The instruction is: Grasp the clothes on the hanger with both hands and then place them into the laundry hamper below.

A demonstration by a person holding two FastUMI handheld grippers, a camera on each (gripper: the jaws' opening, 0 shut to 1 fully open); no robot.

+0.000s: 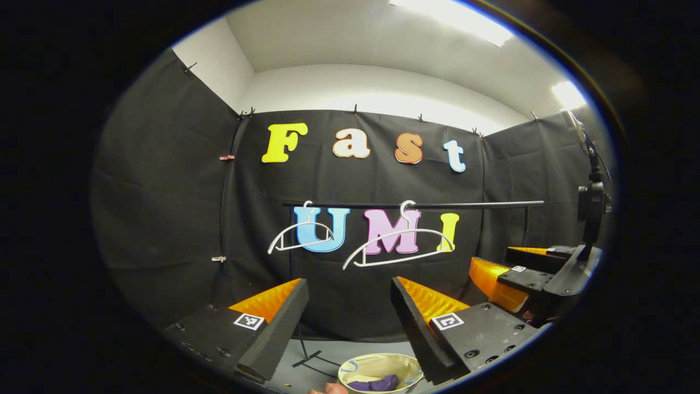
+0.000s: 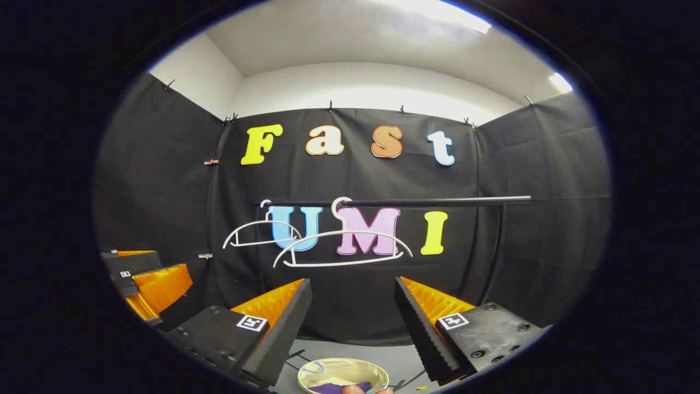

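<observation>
The laundry hamper (image 1: 379,366) holds purple clothes (image 1: 377,383), seemingly bunched.

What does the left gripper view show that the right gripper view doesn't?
Left gripper view: a black stand at its right edge, above the right gripper. Right gripper view: the left gripper at its left edge. Both: two bare white hangers on the rail, and the hamper below, purple clothing inside; each view's own gripper is open.
</observation>
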